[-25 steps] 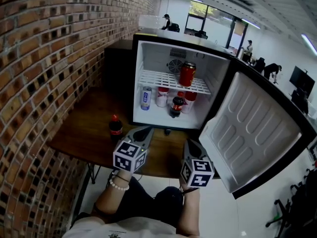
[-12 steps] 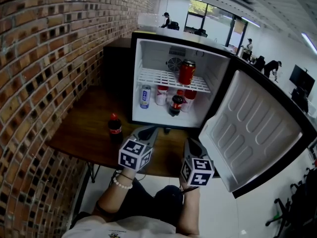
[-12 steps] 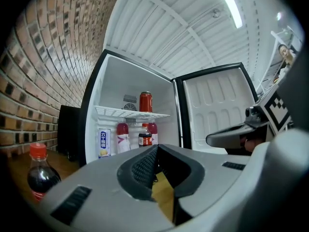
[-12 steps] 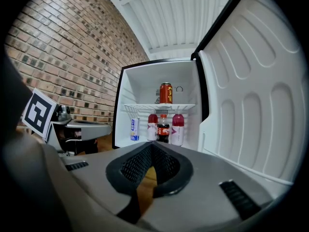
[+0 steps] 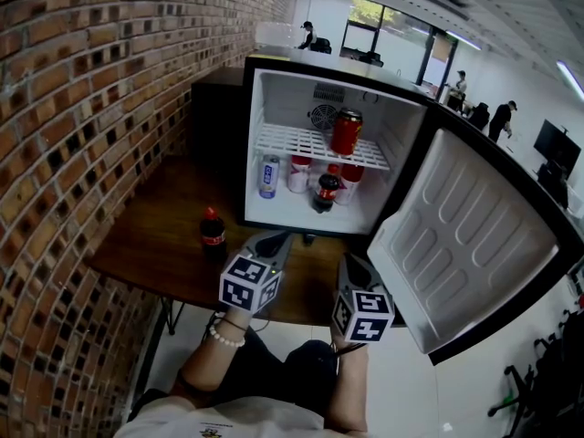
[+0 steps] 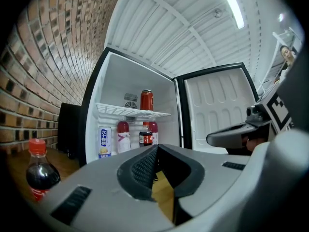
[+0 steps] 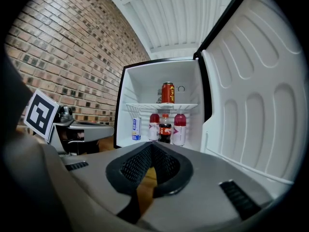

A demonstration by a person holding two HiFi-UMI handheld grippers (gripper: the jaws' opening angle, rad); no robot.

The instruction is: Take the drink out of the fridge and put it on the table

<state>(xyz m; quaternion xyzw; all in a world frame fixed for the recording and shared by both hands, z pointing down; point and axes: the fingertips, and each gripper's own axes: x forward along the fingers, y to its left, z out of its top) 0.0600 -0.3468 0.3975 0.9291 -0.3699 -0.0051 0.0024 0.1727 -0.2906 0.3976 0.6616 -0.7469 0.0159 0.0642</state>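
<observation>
A small fridge (image 5: 274, 89) stands open on the wooden table (image 5: 155, 226). Its upper shelf carries a red can (image 5: 345, 132). Below stand a blue-white carton (image 5: 267, 178), two pink bottles (image 5: 298, 175) and a cola bottle (image 5: 326, 192). Another cola bottle (image 5: 213, 235) stands upright on the table, left of the fridge; the left gripper view shows it at far left (image 6: 41, 170). My left gripper (image 5: 274, 241) hovers in front of the fridge, right of that bottle, shut and empty (image 6: 155, 148). My right gripper (image 5: 350, 265) is beside it, shut and empty (image 7: 151, 145).
The fridge door (image 5: 465, 235) hangs open to the right, reaching past the table's front edge. A brick wall (image 5: 82, 108) borders the table on the left. A dark box (image 5: 214, 117) stands left of the fridge. People stand far back in the room.
My left gripper has shifted slightly to the right, away from the cola bottle on the table. The right gripper and all drinks have stayed put.
</observation>
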